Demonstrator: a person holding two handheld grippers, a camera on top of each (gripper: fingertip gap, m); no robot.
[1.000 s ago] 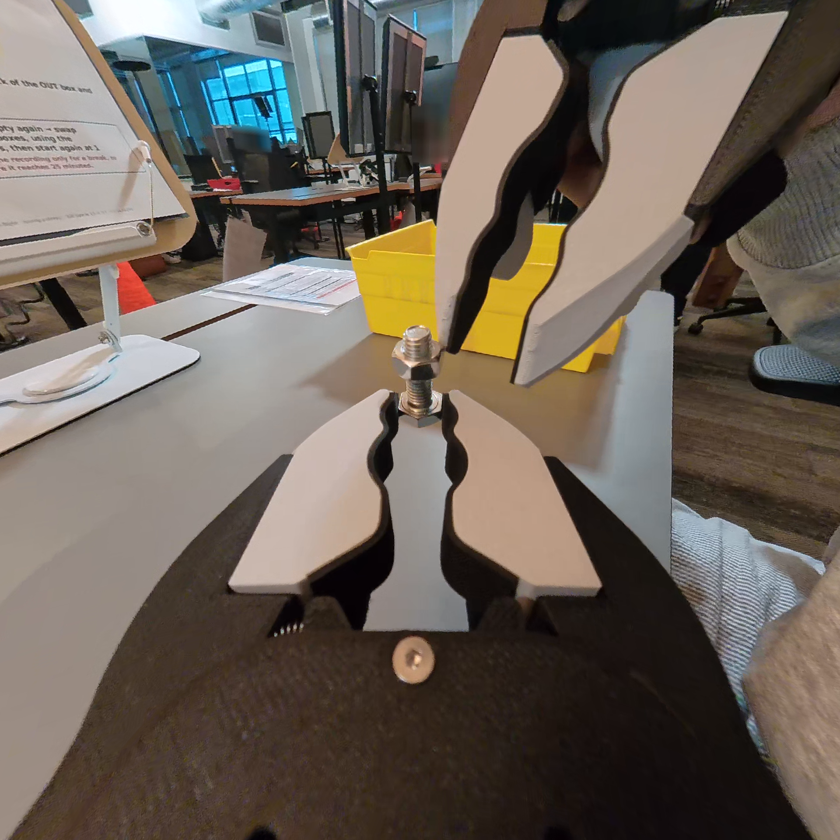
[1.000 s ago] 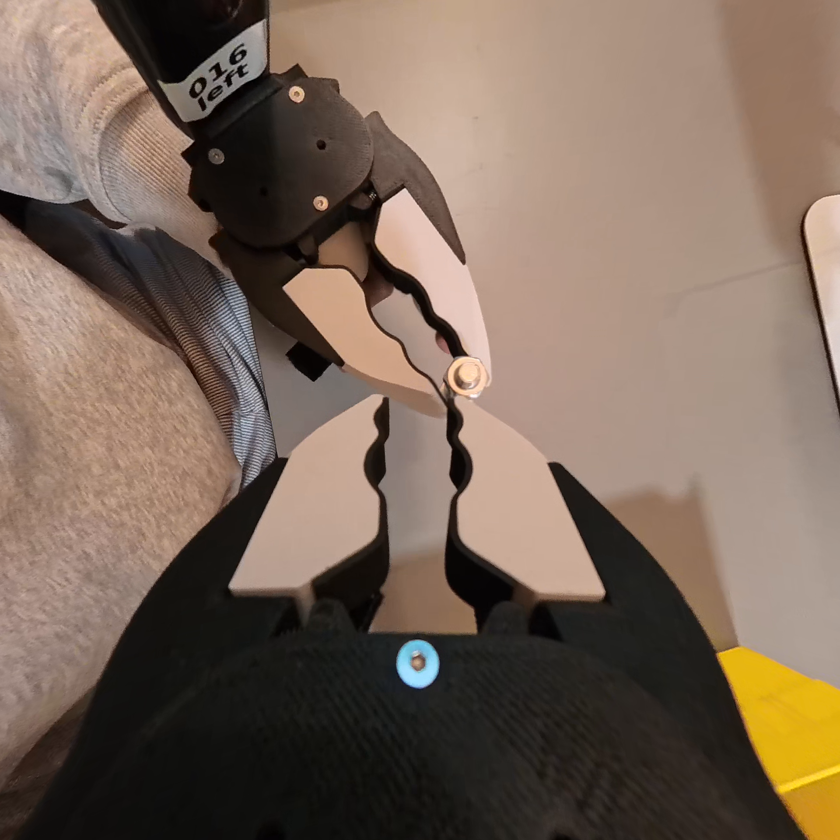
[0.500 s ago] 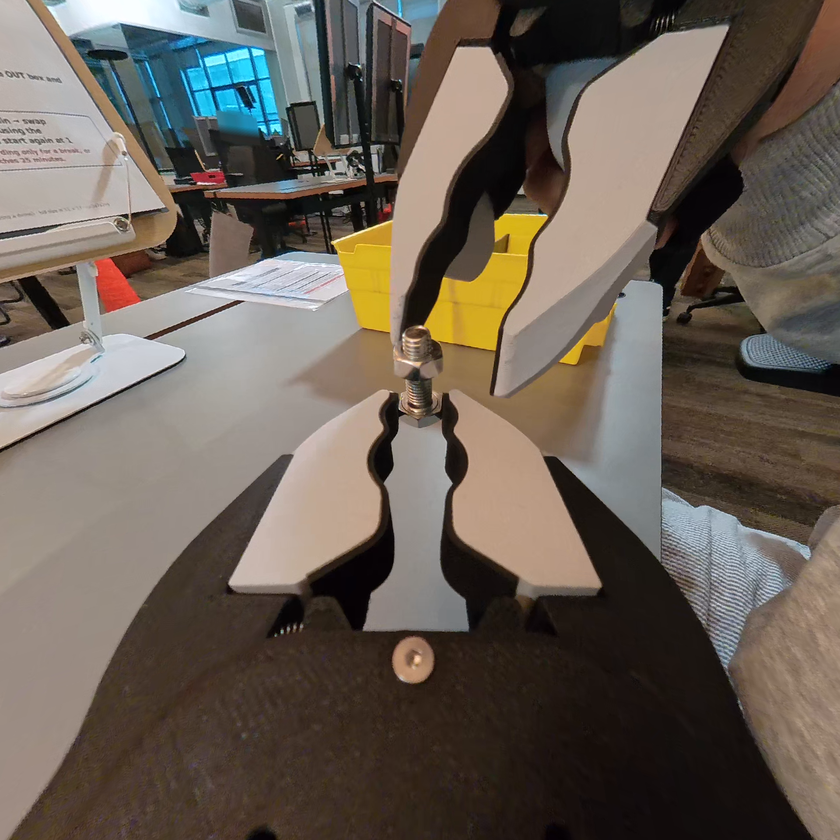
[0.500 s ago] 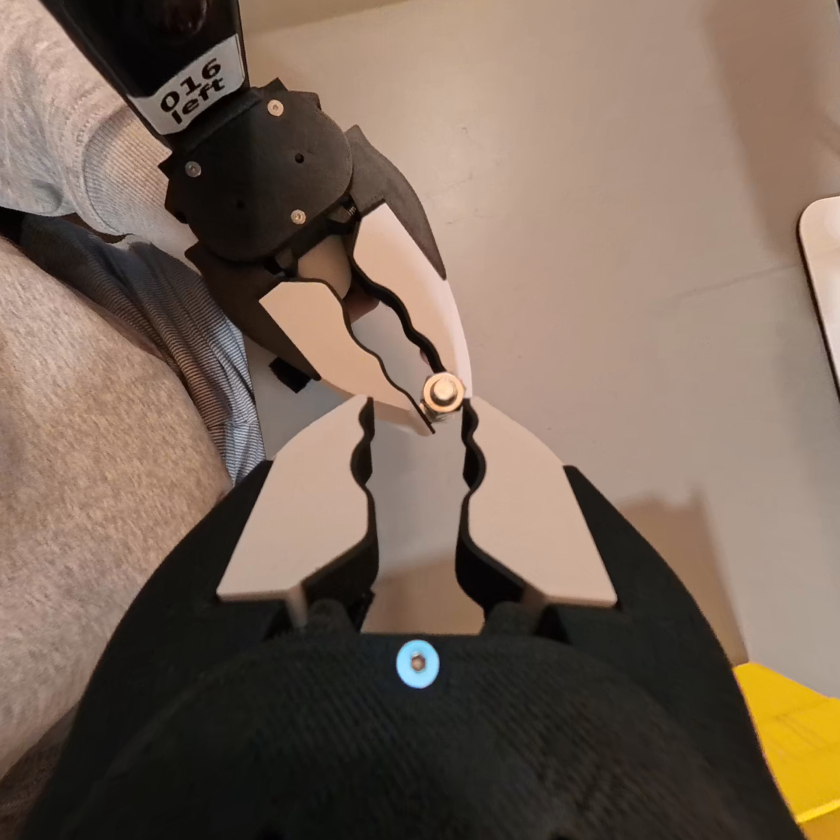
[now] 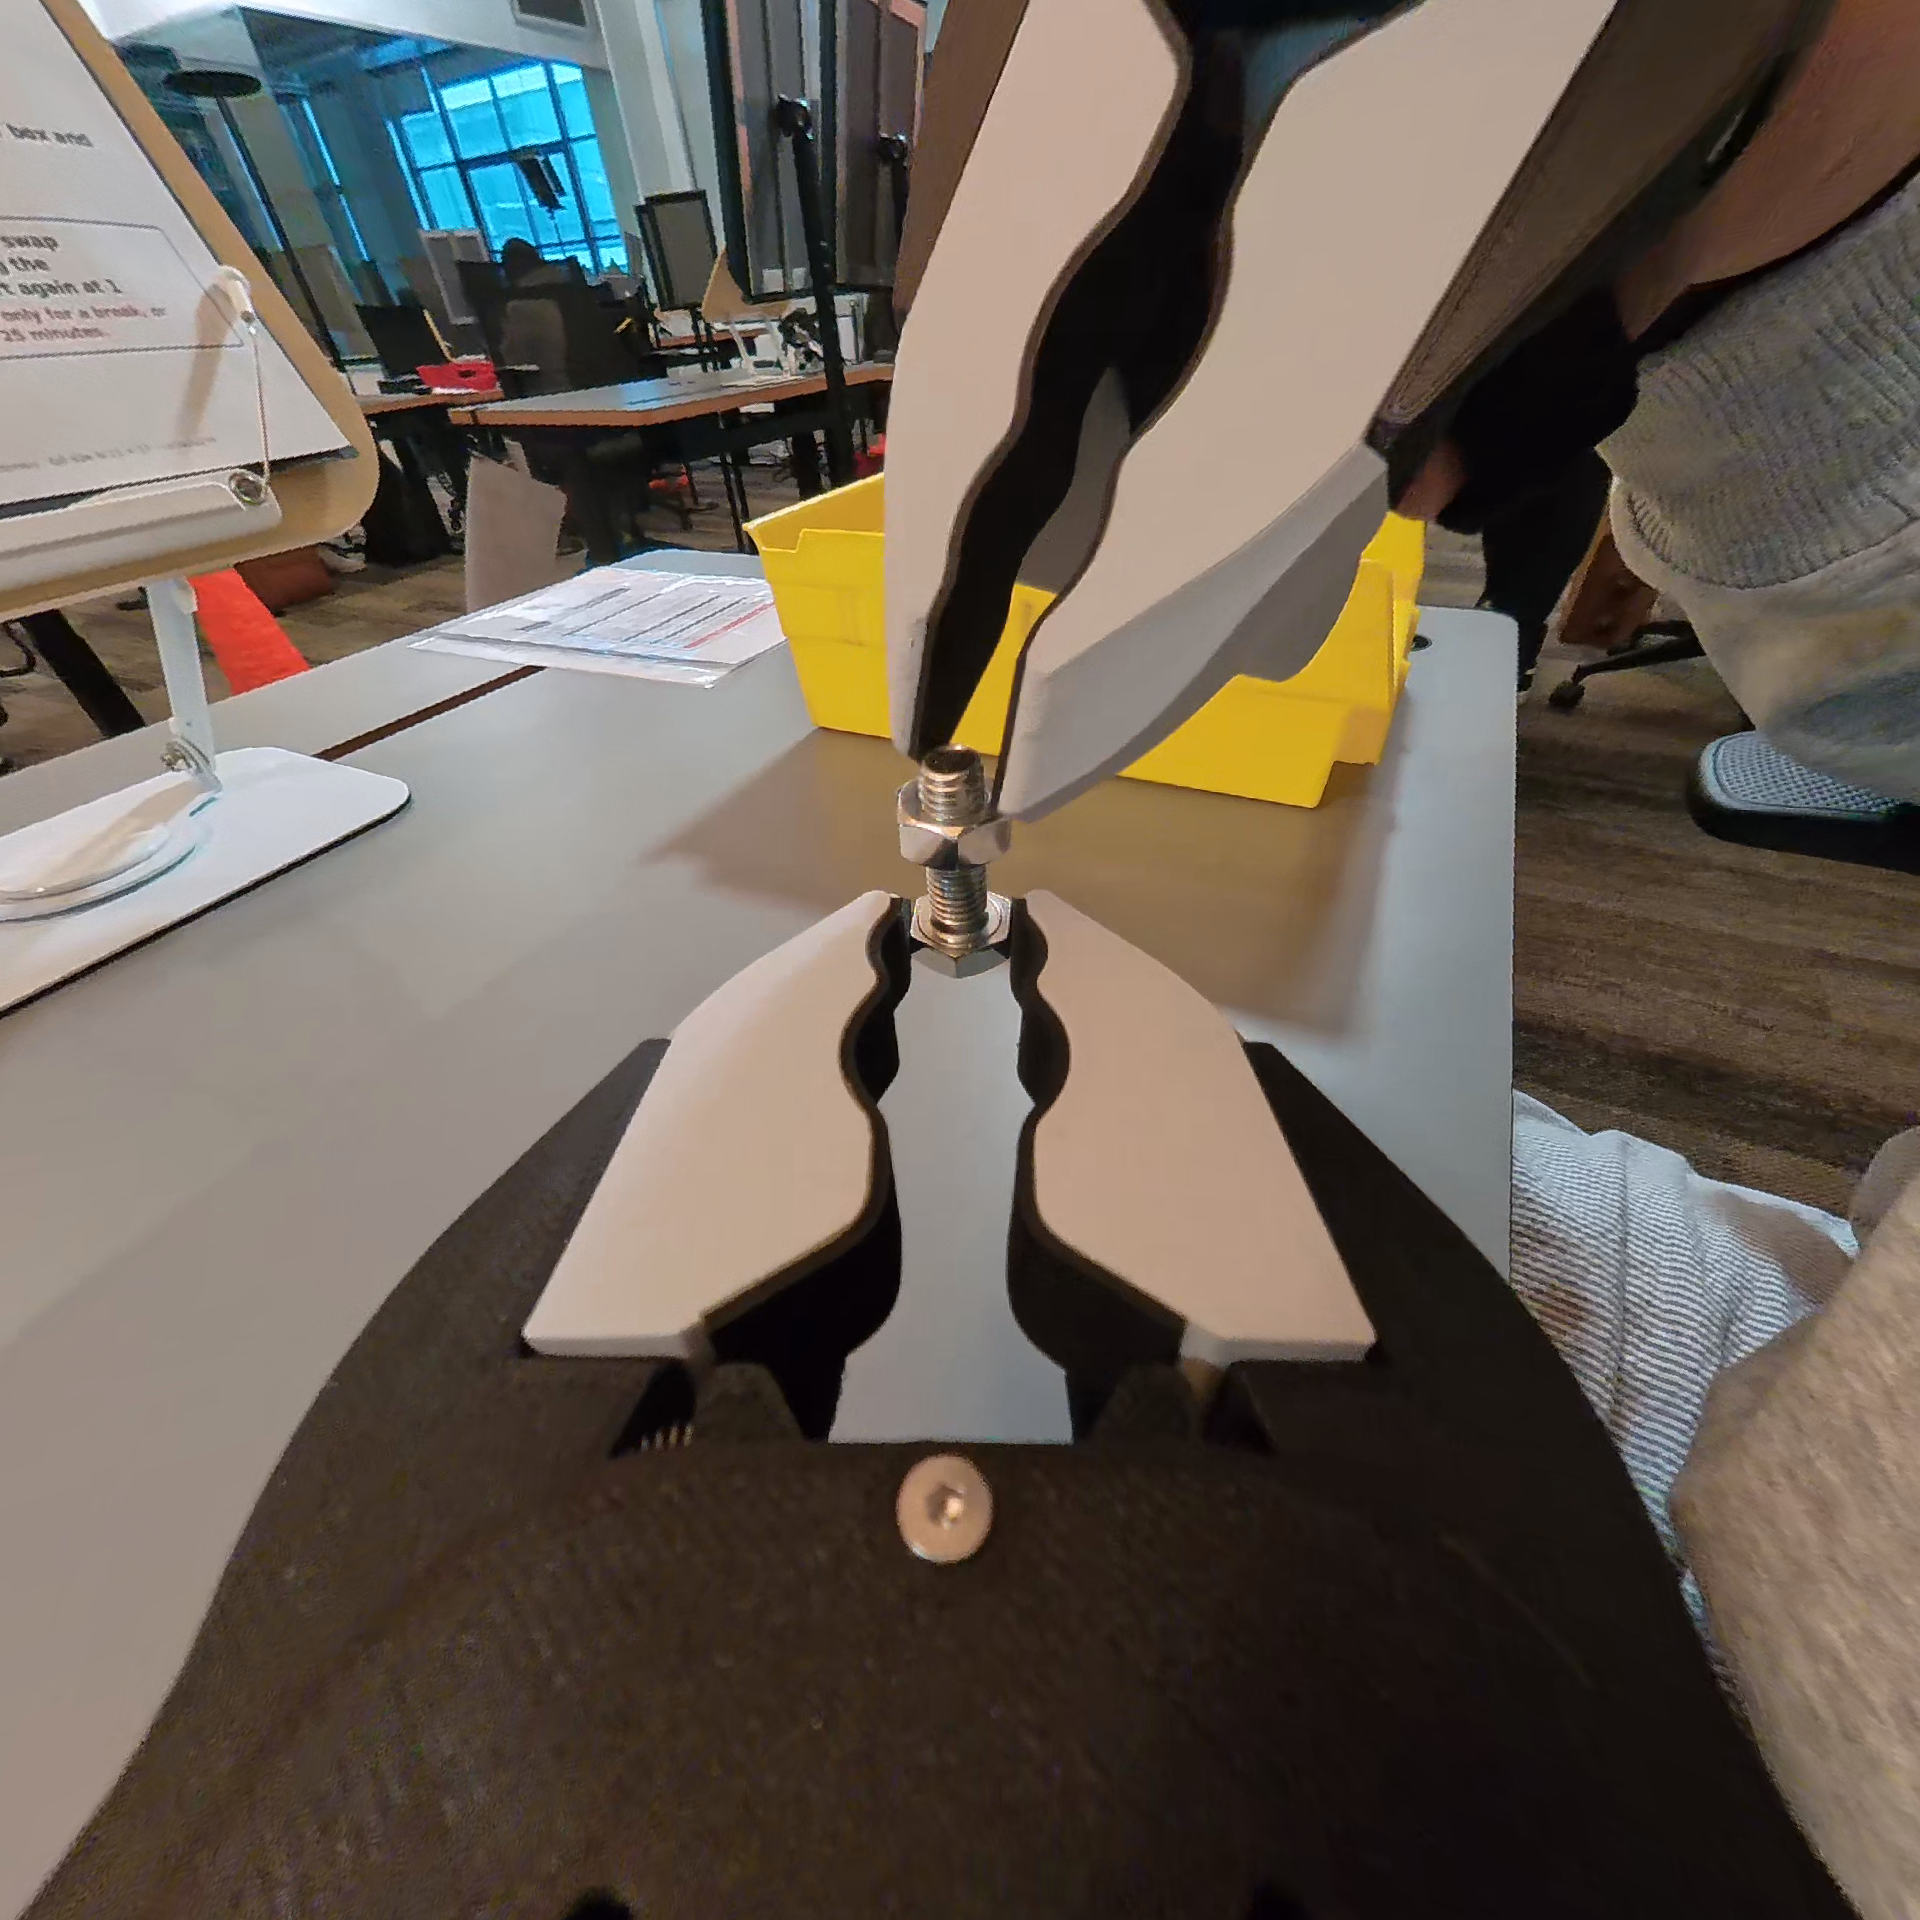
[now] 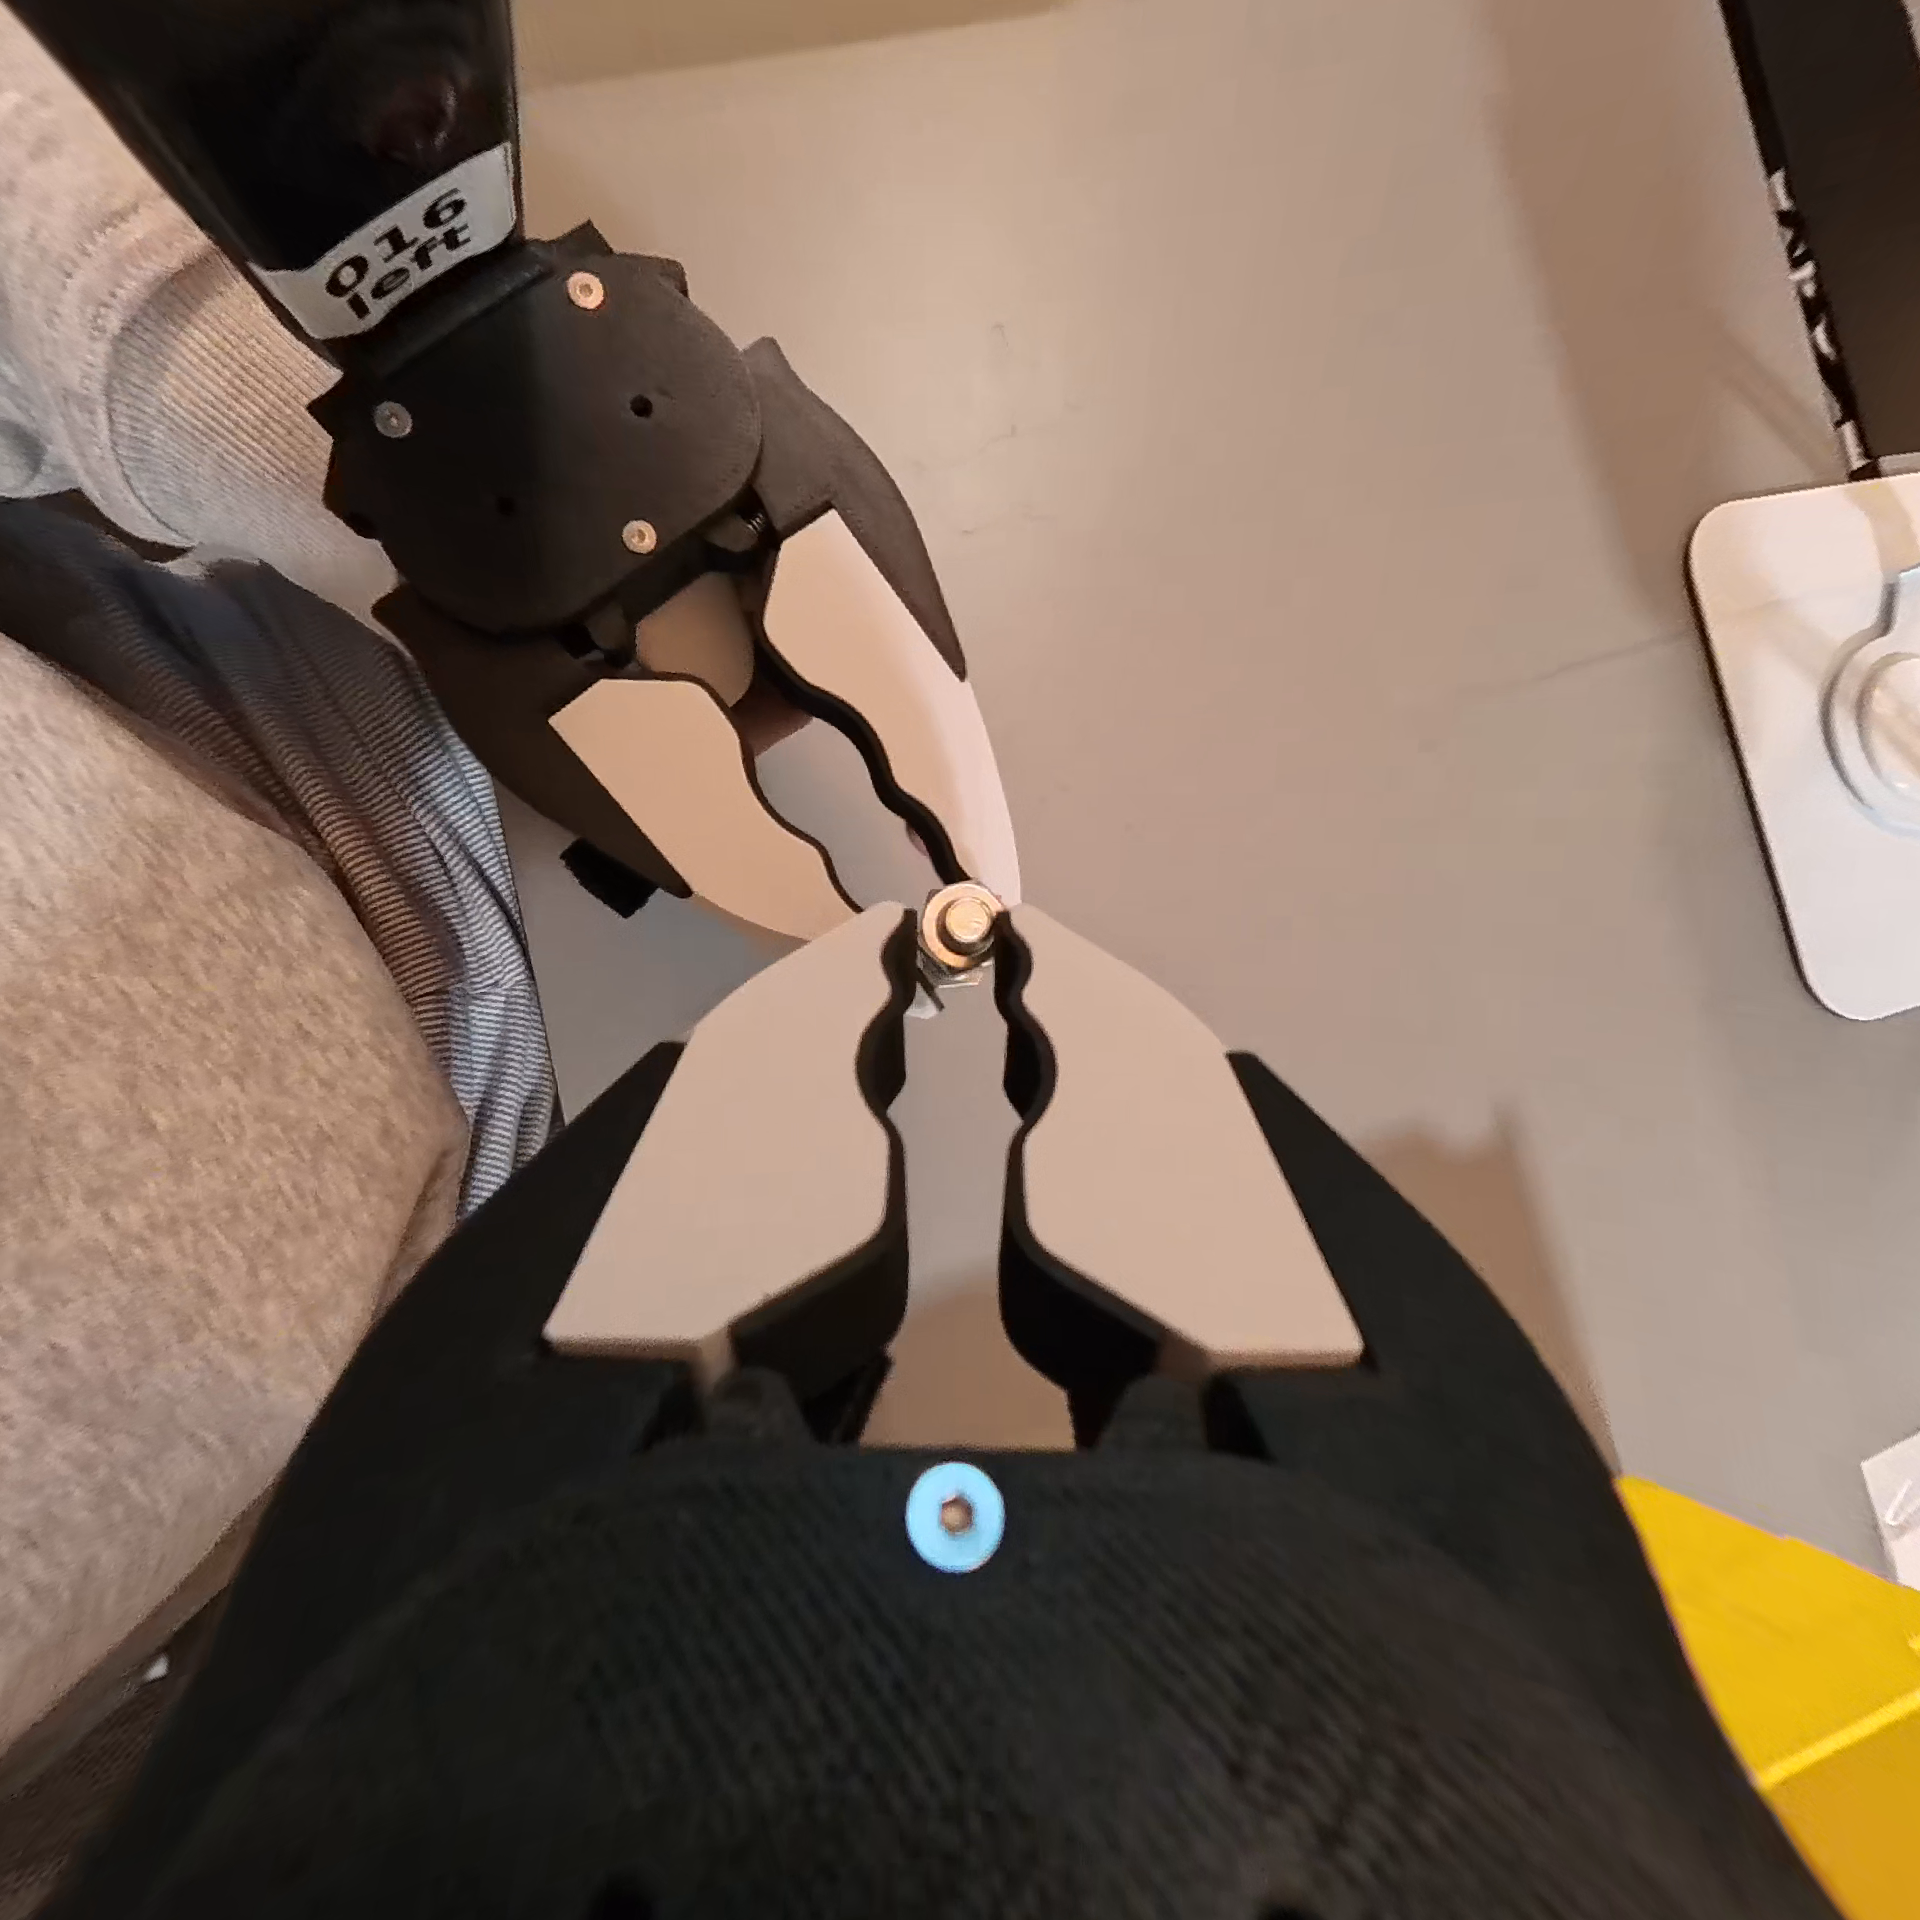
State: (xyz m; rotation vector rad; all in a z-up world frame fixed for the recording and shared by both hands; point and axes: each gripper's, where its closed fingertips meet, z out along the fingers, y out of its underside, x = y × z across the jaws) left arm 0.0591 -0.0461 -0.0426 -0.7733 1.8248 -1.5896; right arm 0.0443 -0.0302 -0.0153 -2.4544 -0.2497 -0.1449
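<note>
A steel bolt (image 5: 950, 896) stands upright above the grey table (image 5: 416, 1091). My left gripper (image 5: 954, 916) is shut on its hex head and holds it level. A hex nut (image 5: 951, 831) sits on the thread near the top. My right gripper (image 5: 958, 774) comes down from above, and its fingertips close on the nut and the thread end. In the right wrist view, my right gripper (image 6: 958, 920) clasps the nut (image 6: 940, 925) from both sides. The left gripper (image 6: 935, 899) reaches in from the upper left beneath it.
A yellow bin (image 5: 1247, 727) stands at the table's far right edge, and also shows in the right wrist view (image 6: 1787, 1683). A document stand on a white base (image 5: 239, 821) is at the left. A laminated sheet (image 5: 613, 623) lies farther back. The person's sleeve (image 5: 1787, 1558) is at the right.
My right gripper has moved over the bolt, come down and narrowed from wide open onto the nut. The left gripper has kept hold of the bolt.
</note>
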